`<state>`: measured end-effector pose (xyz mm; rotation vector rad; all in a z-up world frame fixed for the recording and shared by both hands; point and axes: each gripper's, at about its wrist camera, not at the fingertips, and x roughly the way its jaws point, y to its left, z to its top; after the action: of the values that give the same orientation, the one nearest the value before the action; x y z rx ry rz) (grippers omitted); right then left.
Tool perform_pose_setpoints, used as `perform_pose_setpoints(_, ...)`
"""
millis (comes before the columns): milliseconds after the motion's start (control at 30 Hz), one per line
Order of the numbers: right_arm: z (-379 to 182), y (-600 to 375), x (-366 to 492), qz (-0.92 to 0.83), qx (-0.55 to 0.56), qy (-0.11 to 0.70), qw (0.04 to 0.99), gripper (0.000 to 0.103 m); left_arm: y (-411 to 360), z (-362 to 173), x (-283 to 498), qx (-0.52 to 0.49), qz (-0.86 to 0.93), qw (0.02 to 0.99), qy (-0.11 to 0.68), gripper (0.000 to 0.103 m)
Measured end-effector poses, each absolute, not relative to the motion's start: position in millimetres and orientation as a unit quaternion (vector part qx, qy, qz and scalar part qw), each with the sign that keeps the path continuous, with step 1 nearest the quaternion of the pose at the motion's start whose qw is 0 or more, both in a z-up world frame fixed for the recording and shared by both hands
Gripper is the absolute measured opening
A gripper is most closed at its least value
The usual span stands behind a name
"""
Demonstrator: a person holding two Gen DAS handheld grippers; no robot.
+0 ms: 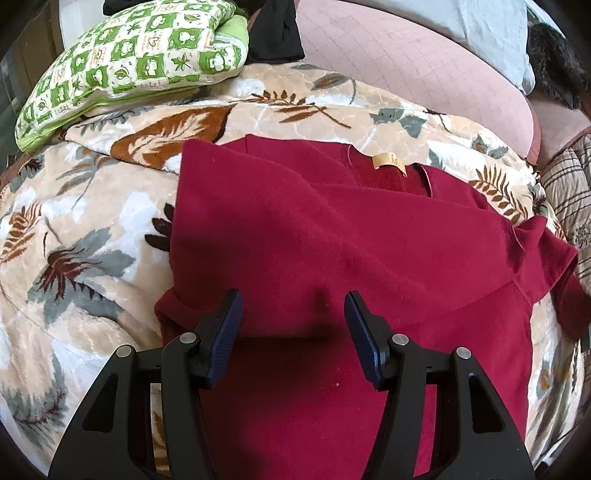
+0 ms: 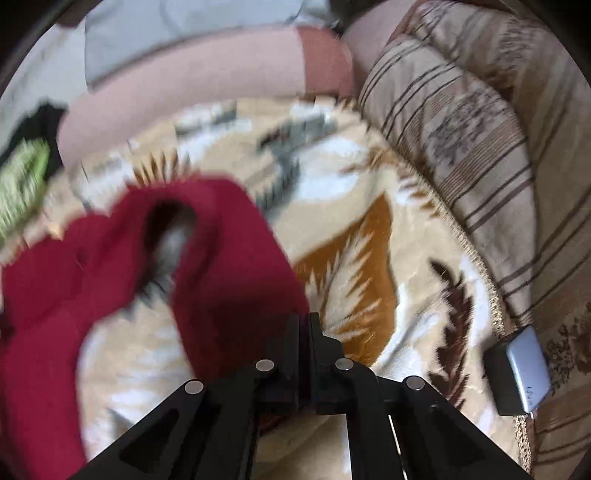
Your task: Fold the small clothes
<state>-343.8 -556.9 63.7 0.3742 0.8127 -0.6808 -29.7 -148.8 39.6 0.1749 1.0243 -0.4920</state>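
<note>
A dark red fleece top [image 1: 332, 240] lies on a floral blanket [image 1: 74, 229], partly folded, its left side laid over the body and its yellow neck label [image 1: 388, 162] showing. My left gripper [image 1: 293, 306] is open and empty, hovering over the top's lower middle. In the blurred right wrist view my right gripper [image 2: 304, 321] is shut on the edge of the red top's sleeve [image 2: 229, 258] and holds it lifted off the blanket [image 2: 369, 221].
A green checked pillow [image 1: 133, 62] and black cloth [image 1: 275, 29] lie at the back left. A pink cushion [image 1: 406, 59] is behind. A striped beige quilt [image 2: 480, 147] borders the right, with a small grey-black device [image 2: 517, 373] on it.
</note>
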Motion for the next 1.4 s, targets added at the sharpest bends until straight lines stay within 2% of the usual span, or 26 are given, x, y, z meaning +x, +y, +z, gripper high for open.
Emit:
perform_pose_setpoints(133,123,-558,-356,-0.333,0.188,0.314,0.869,0.003,-140,48,-26,0.065,-0.233,0.843,0.480,0.057)
perform_pose_setpoints(267,181,-547,-346,-0.267,0.225,0.252,0.902,0.003,-131,57,-22,0.057,-0.234,0.847,0.475,0.057)
perform_pose_setpoints(467,227,-478,-268,-0.094,0.238,0.265,0.930,0.003,-110,71,-13,0.043,-0.229,0.856,0.462,0.057)
perform_pose_setpoints(667,192,-377,-149,0.079,0.271,0.323,0.903,0.003,-88,76,-1,0.019,-0.216,0.861,0.460,0.057)
perform_pose_setpoints(833,108,-318,-55,0.122,0.330,0.361,0.864,0.004,-77,70,6,0.000,-0.211,0.856,0.472,0.057)
perform_pose_setpoints(867,92,-314,-45,0.131,0.347,0.375,0.850,0.011,-75,69,6,-0.003,-0.214,0.853,0.475,0.057)
perform_pose_setpoints(900,76,-311,-36,0.135,0.365,0.394,0.832,0.030,-74,68,7,-0.003,-0.216,0.853,0.476,0.057)
perform_pose_setpoints(967,70,-312,-40,0.139,0.377,0.389,0.829,0.052,-74,68,8,-0.003,-0.224,0.852,0.473,0.057)
perform_pose_setpoints(1167,83,-352,-95,0.078,0.312,0.378,0.868,0.053,-91,65,6,-0.005,-0.244,0.849,0.469,0.057)
perform_pose_setpoints(1400,62,-357,-146,0.038,0.215,0.410,0.886,0.053,-98,63,2,0.013,-0.261,0.846,0.465,0.057)
